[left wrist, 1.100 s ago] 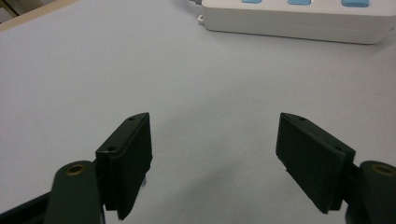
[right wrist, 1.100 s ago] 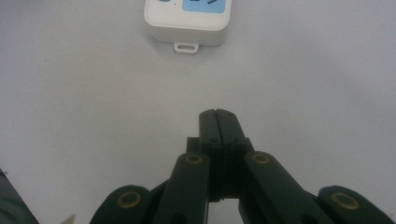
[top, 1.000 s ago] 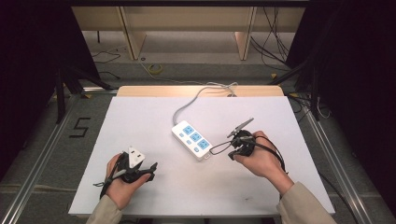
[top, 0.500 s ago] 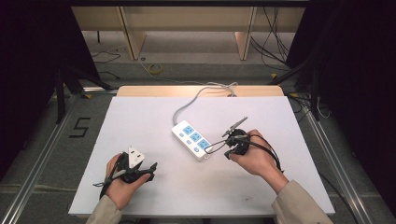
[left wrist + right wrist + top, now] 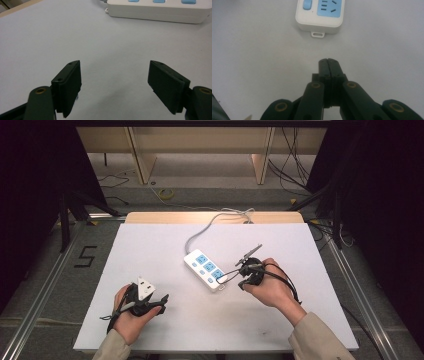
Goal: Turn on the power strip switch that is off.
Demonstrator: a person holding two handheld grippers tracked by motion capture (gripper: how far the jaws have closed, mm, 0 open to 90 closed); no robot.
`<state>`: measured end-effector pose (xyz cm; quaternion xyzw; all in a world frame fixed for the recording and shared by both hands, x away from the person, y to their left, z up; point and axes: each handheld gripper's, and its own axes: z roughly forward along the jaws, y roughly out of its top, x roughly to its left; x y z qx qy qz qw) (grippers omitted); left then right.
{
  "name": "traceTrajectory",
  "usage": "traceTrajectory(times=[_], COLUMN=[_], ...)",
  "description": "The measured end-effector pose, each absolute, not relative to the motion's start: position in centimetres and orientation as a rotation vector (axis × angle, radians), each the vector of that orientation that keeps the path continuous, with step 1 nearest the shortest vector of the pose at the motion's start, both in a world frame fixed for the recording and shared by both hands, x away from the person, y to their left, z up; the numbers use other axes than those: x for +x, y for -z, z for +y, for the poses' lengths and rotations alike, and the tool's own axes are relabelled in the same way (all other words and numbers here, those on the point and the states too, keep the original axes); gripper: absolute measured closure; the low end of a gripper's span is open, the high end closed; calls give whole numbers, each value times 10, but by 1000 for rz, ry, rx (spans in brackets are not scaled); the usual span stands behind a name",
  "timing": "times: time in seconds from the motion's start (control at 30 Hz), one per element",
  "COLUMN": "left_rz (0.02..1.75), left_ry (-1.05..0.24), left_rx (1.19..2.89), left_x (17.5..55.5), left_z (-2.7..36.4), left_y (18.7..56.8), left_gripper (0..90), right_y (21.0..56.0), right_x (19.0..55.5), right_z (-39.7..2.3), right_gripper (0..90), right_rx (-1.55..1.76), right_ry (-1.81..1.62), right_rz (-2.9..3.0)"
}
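A white power strip (image 5: 206, 269) with blue sockets lies at an angle in the middle of the white table (image 5: 150, 250). My right gripper (image 5: 242, 276) is just right of the strip's near end, held in a hand. In the right gripper view its jaws (image 5: 328, 61) are pressed together with nothing between them, and the strip's end (image 5: 320, 15) lies a short way ahead. My left gripper (image 5: 161, 300) rests near the table's front left. In the left gripper view it (image 5: 115, 65) is open over bare table, with the strip (image 5: 160, 11) farther off.
The strip's grey cable (image 5: 200, 232) runs to the table's far edge and off it. Metal rails (image 5: 45, 285) flank the table on both sides. A "5" mark (image 5: 85, 256) is on the floor at the left.
My right hand has shifted slightly left, toward the strip's near end. The left hand has stayed still.
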<state>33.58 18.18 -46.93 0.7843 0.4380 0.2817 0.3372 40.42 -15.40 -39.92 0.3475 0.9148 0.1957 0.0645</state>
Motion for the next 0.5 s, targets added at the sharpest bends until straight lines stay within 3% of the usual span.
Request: traceTrajectory(times=[0.5], left_rz=[1140], left_ry=[-727], left_rx=[2043], left_x=[336], left_z=[181], left_y=[470], left_gripper=[270], right_y=[395], right_x=[411], right_z=[-143], right_gripper=[900], right_rx=[1046], right_ry=[-600], right_rz=[2745])
